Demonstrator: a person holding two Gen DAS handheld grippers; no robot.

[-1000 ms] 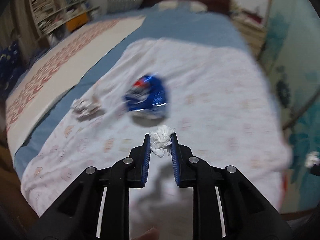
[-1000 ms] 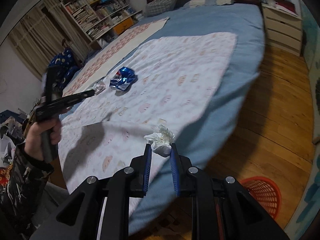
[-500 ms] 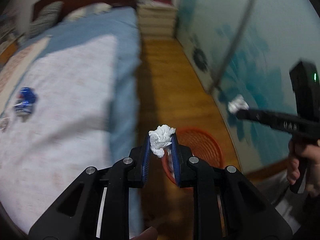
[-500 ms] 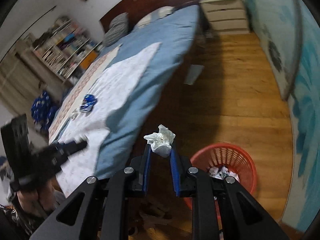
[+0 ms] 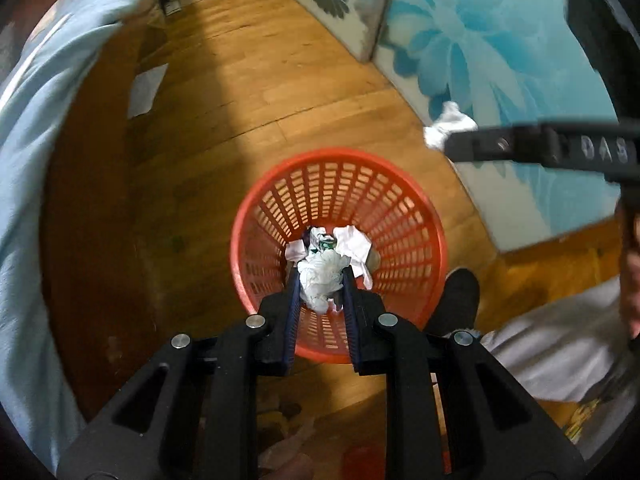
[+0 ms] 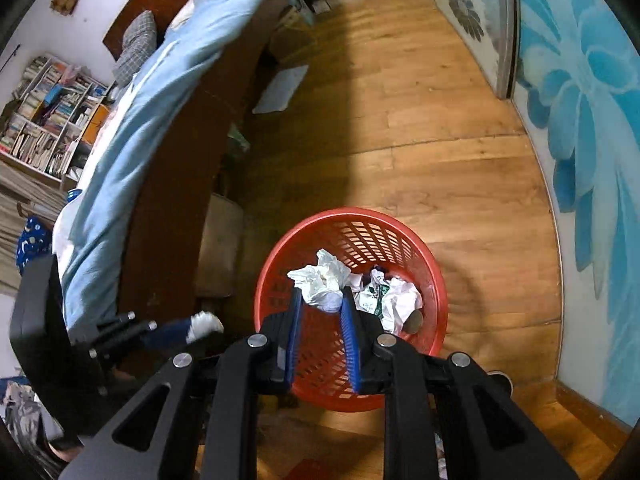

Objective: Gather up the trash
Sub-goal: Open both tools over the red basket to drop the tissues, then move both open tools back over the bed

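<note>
A red mesh waste basket (image 5: 412, 216) stands on the wooden floor and holds several crumpled papers (image 5: 352, 240); it also shows in the right wrist view (image 6: 404, 236). My left gripper (image 5: 321, 280) is shut on a crumpled white tissue (image 5: 320, 278) and hangs over the basket's near side. My right gripper (image 6: 322, 296) is shut on another crumpled white tissue (image 6: 322, 280), also above the basket. In the left wrist view the right gripper (image 5: 448, 136) shows at the right with its tissue (image 5: 450, 122). In the right wrist view the left gripper (image 6: 208, 326) shows at the left.
The bed with a blue sheet (image 6: 160, 92) and dark wooden side (image 6: 188, 168) lies to the left. A wardrobe door with blue flowers (image 6: 580, 120) stands to the right. A flat paper (image 5: 146, 88) lies on the floor by the bed. A dark shoe (image 5: 456, 300) is beside the basket.
Both grippers have swung from the bed to the floor and now hang over the red basket, each still shut on its tissue.
</note>
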